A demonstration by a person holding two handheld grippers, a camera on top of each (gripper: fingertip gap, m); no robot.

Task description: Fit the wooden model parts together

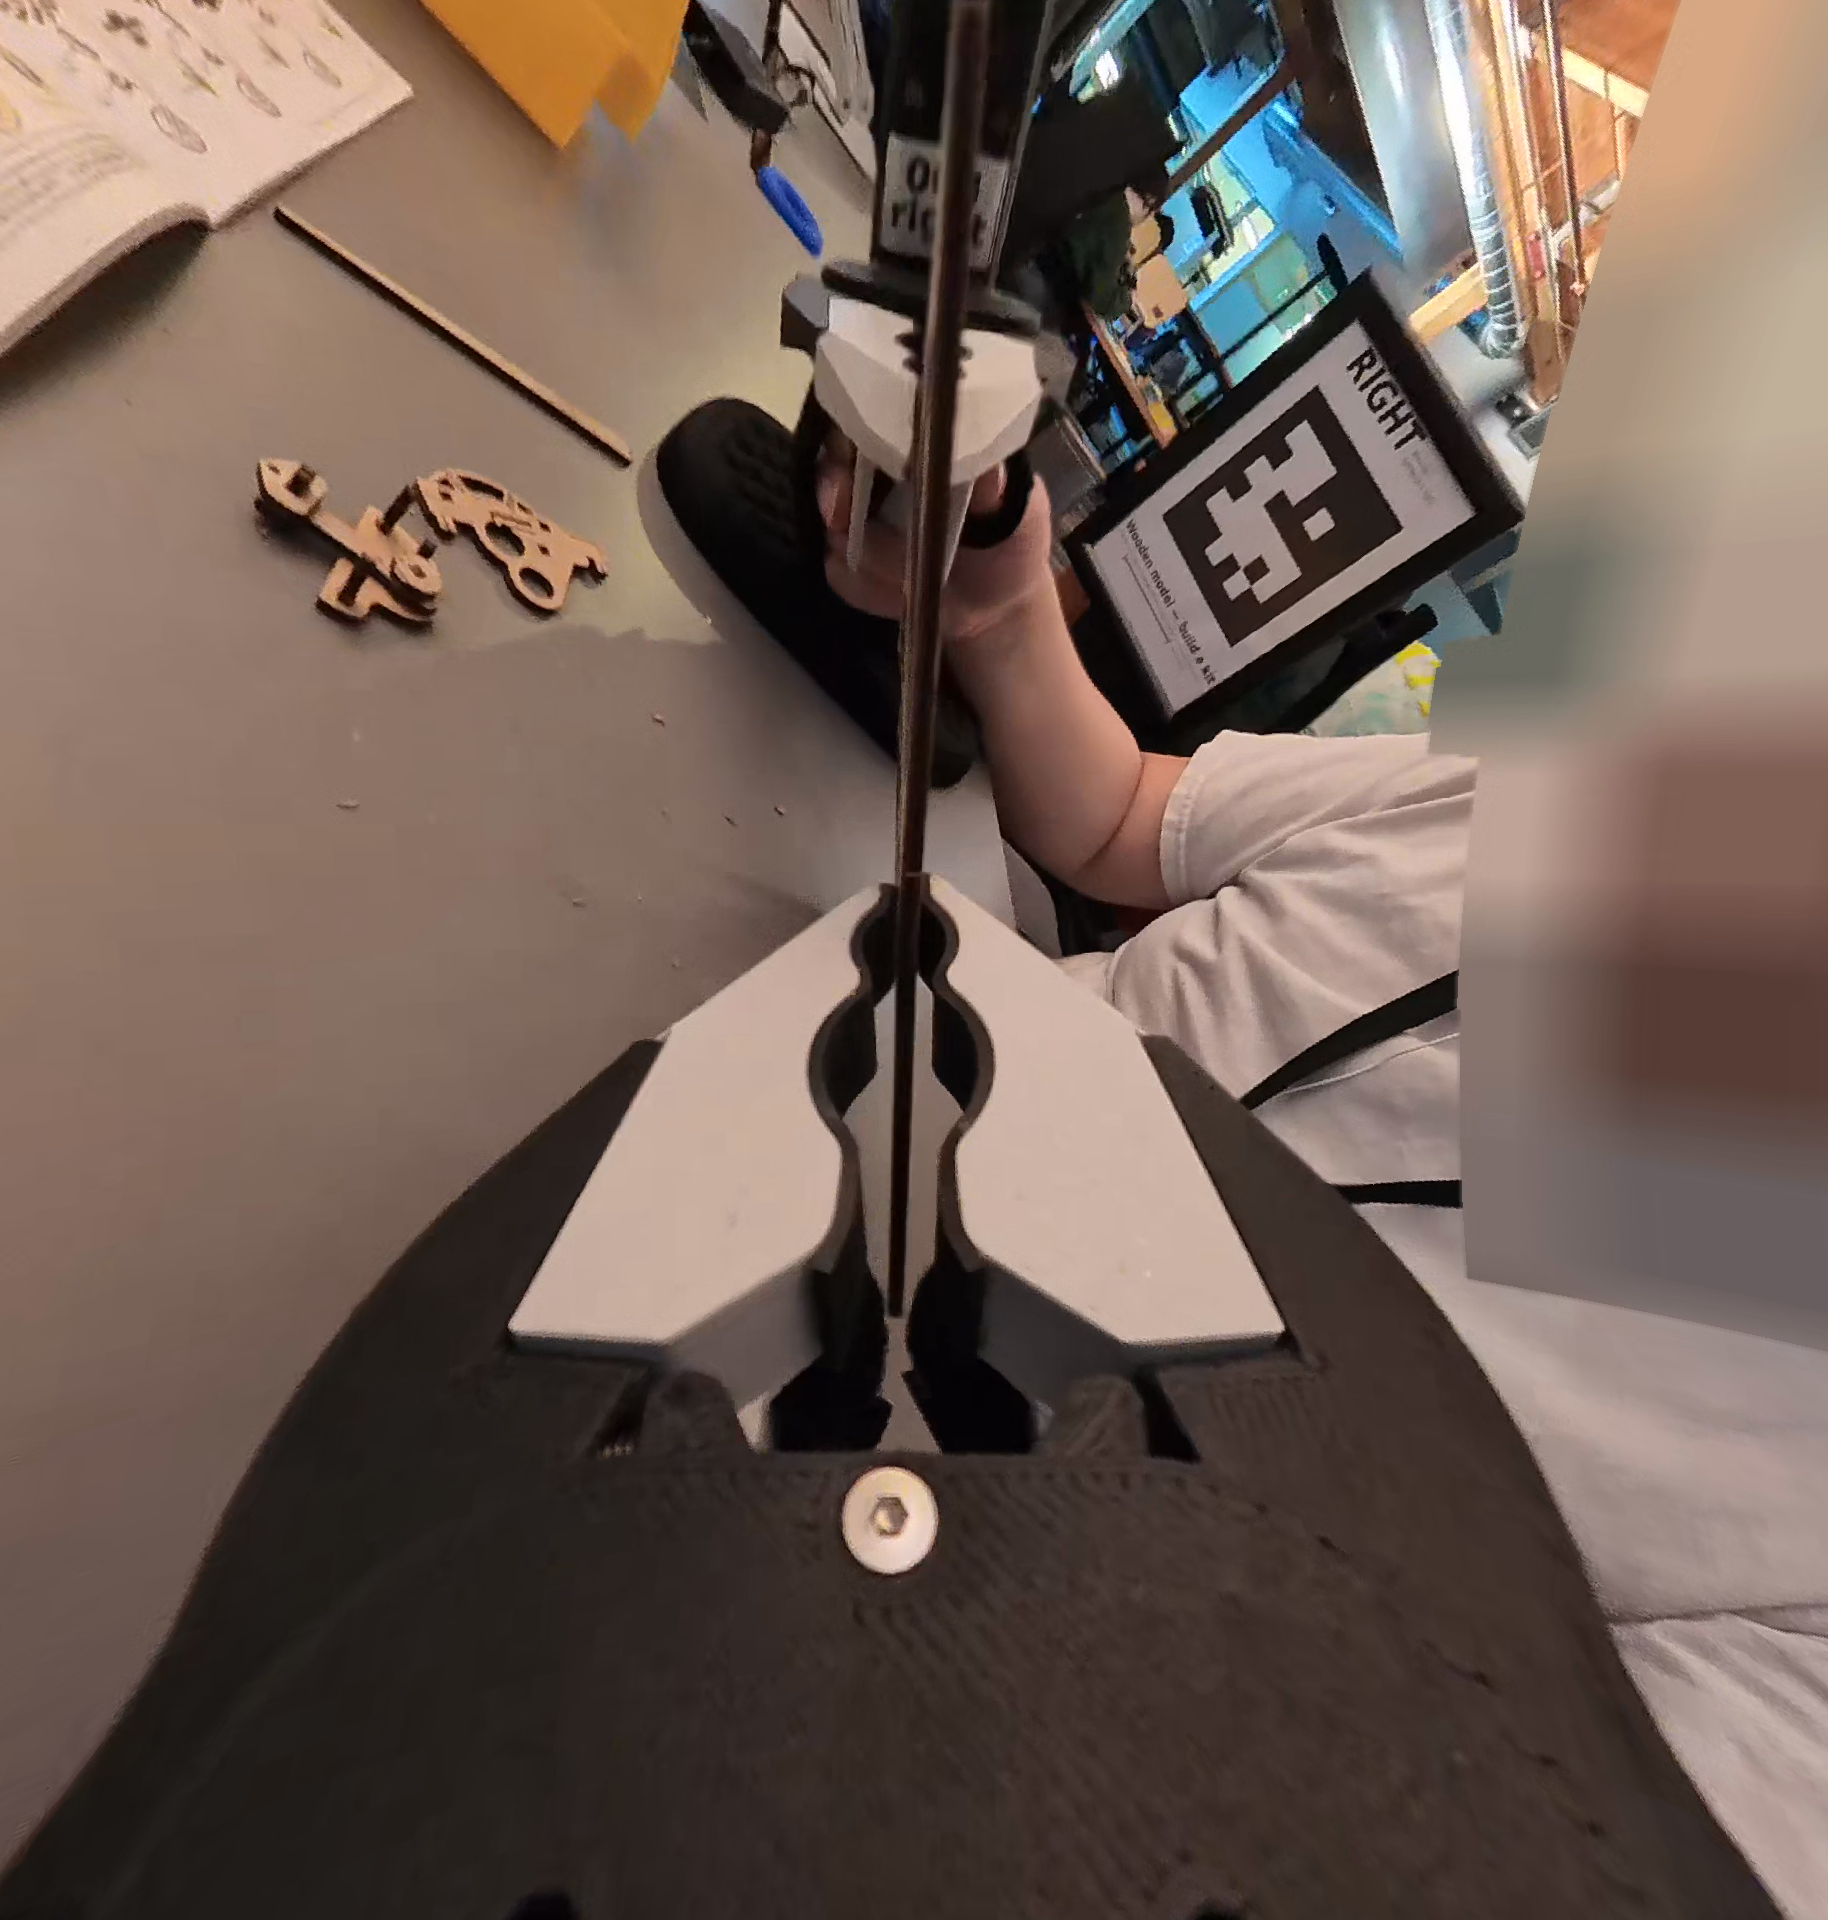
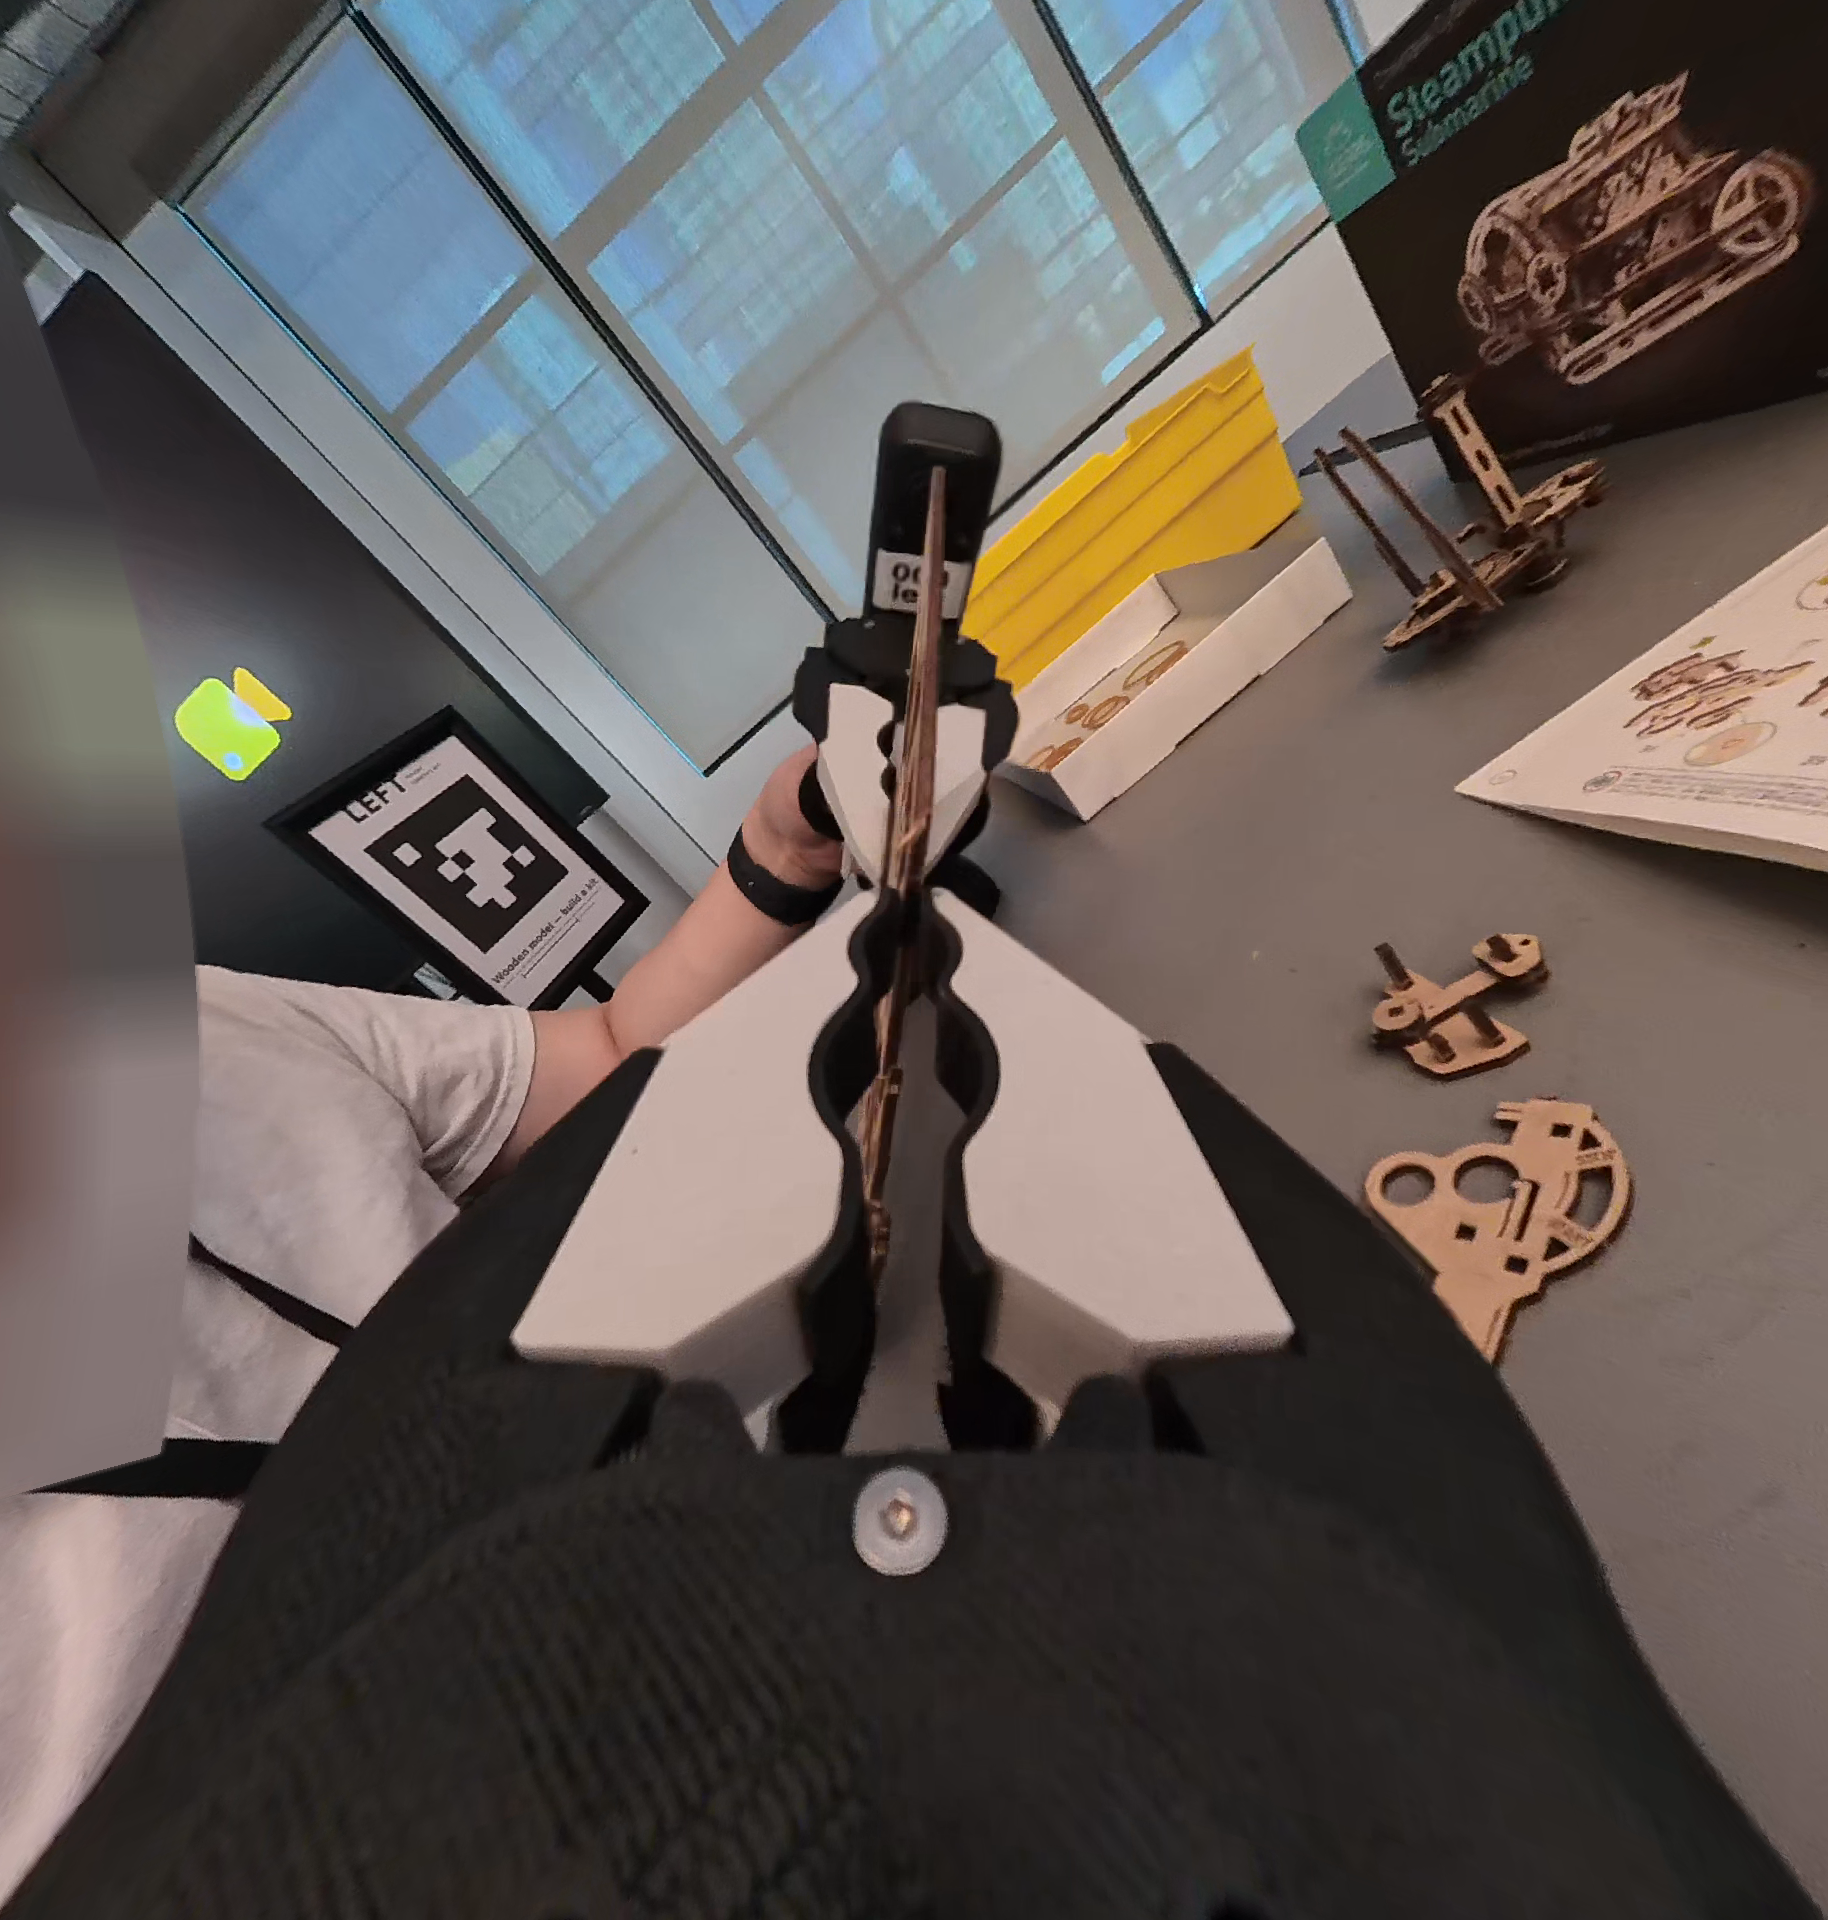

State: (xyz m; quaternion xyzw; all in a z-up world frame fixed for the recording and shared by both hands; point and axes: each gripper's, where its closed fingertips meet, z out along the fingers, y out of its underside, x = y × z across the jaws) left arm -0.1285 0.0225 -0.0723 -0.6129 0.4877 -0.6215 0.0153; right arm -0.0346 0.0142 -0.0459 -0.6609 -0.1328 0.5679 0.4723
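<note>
Both grippers are shut on one thin wooden sheet [image 1: 915,675], seen edge-on and held above the grey table [image 1: 266,935]. My left gripper [image 1: 905,894] clamps its near end; my right gripper [image 1: 915,499] clamps it farther off, facing me. In the right wrist view the sheet [image 2: 889,1091] runs from my right gripper [image 2: 902,904] through the left gripper [image 2: 905,831]. Loose on the table lie a small pegged wooden assembly [image 1: 370,540] [image 2: 1455,1013] and a flat cut-out part [image 1: 515,530] [image 2: 1502,1205].
A wooden stick [image 1: 453,332] and an open instruction booklet [image 1: 110,135] [image 2: 1720,727] lie on the table. A half-built model [image 2: 1461,551], the kit box [image 2: 1616,208], a white tray [image 2: 1180,665] and a yellow bin [image 2: 1149,499] stand behind. A person's arms hold the grippers. The left gripper's tips are roughly 11 centimetres from the right gripper's.
</note>
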